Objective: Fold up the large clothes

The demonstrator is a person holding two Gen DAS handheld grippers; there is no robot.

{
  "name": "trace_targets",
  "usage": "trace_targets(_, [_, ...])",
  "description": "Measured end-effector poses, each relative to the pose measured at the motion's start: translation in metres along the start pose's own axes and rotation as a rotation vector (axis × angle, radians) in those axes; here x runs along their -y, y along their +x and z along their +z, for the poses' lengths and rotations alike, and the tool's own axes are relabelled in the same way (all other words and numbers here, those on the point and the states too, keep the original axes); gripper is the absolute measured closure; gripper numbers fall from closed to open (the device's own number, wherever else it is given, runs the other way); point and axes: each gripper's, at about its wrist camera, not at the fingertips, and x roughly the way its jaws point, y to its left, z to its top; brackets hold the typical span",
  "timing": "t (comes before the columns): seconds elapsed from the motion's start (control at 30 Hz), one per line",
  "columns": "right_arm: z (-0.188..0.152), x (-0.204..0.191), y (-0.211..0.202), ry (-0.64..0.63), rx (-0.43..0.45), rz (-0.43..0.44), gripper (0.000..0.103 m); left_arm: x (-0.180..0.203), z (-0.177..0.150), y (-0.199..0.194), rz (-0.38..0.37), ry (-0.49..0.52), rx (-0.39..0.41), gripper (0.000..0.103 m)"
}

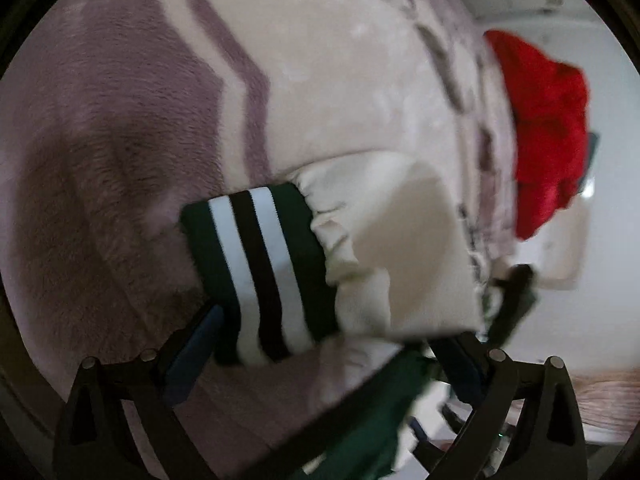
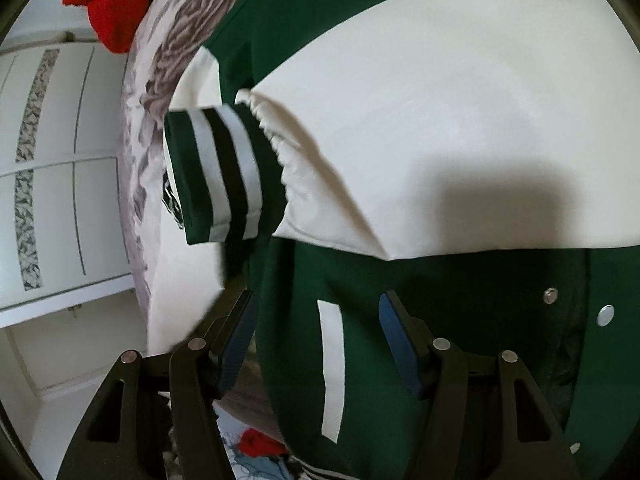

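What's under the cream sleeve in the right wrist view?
The cream sleeve lies folded across the green jacket body; green fabric shows above and below it, with snap buttons near the edge. Its striped cuff overhangs the floral blanket. What the sleeve itself covers is hidden.

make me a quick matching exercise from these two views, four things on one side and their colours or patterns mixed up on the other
Things:
1. sleeve
2. cuff
3. garment at the blanket's edge
4. jacket body

Colours:
A. red
B. plain green
C. cream white
D. green with black and white stripes

Pairs: 1-C, 2-D, 3-A, 4-B
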Motion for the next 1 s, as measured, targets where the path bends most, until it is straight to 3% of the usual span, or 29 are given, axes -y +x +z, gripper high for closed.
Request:
trace_targets(0.2, [0.003,-0.018,0.013,-0.023,-0.008,-0.047,0.038,-0.021,-0.025,-0.005,-0.085,-0.097,-0.071,0.003])
trace_targets(0.37, [0.004,-0.018,0.018,-0.019,-0.006,-0.086,0.038,-0.032,-0.013,0.018,-0.091,-0.204,-0.009,0.003])
trace_targets(0.4, [0.003,-0.018,0.019,-0.017,-0.007,-0.093,0.038,-0.031,-0.009,0.019,-0.093,-0.223,0.02,0.008])
trace_targets(0.47, [0.003,-0.019,0.021,-0.021,-0.008,-0.102,0.038,-0.019,0.001,0.013,-0.064,-0.22,0.109,0.035])
trace_targets(0.57, [0.001,-0.024,0.019,-0.037,0.002,-0.11,0.038,0.01,0.023,-0.005,-0.009,-0.094,0.215,0.07])
trace_targets(0.6, [0.001,-0.026,0.017,-0.04,0.014,-0.111,0.038,0.016,0.031,-0.009,0.026,-0.056,0.237,0.093])
trace_targets(0.77, [0.003,-0.047,-0.006,-0.076,0.127,-0.111,0.038,0.021,0.109,-0.024,0.12,0.069,0.29,0.093])
trace_targets(0.87, [0.013,-0.075,-0.004,-0.143,0.174,-0.148,0.038,0.012,0.138,-0.017,0.119,0.09,0.195,0.092])
trace_targets(0.97, [0.026,-0.109,0.011,-0.223,0.221,-0.278,0.034,0.018,0.136,-0.019,0.14,0.151,0.138,0.086])
trace_targets(1.0, [0.033,-0.118,0.024,-0.248,0.199,-0.34,0.042,0.016,0.132,-0.024,0.156,0.157,0.133,0.082])
